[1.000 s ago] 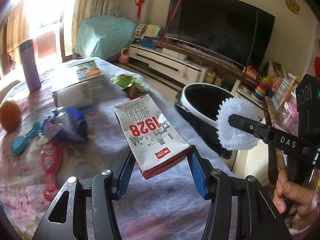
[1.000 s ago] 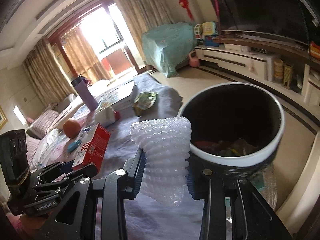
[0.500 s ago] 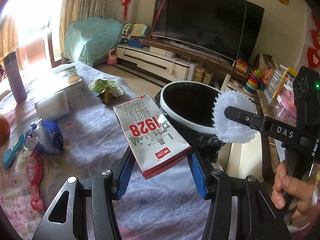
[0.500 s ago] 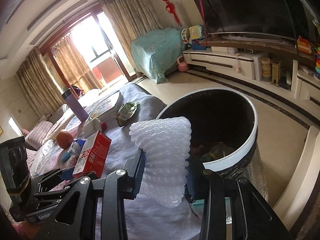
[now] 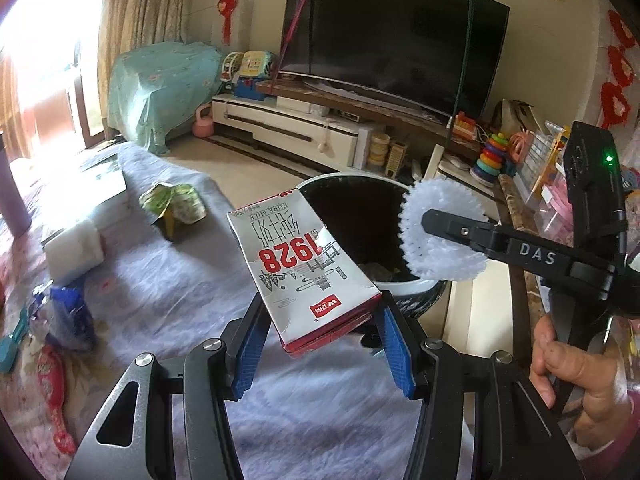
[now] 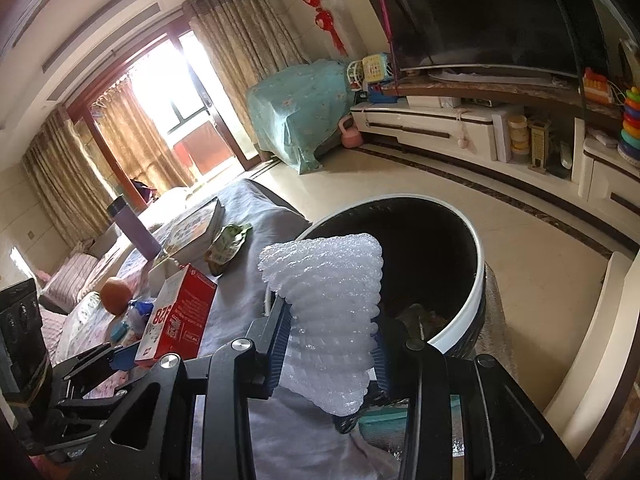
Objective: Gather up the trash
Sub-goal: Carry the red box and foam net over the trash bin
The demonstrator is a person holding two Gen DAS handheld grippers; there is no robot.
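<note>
Milk carton [image 5: 308, 268] sits clamped in the left gripper [image 5: 320, 340], foam netting [image 6: 328, 320] clamped in the right gripper [image 6: 332, 354] — both held just short of the bin [image 6: 476, 280] ahead, likely so each falls inside once released

Bench [image 5: 168, 292] draped in a pale lavender cloth. Lying on it: crumpled green wrapper [image 5: 174, 204] toward the far edge; stack of books [image 5: 100, 184] at the far left; white block [image 5: 74, 250] just in front of the books; blue-and-clear crumpled packet [image 5: 66, 318] near the left edge; teal object [image 5: 10, 346] and red wrapper [image 5: 54, 396] beside it. From the right wrist view: orange [image 6: 115, 290] and purple bottle [image 6: 134, 230], upright beside the books. Floor [image 6: 400, 184] of cream tile, carrying the white-rimmed trash bin [image 6: 476, 300] just beside the bench.
</note>
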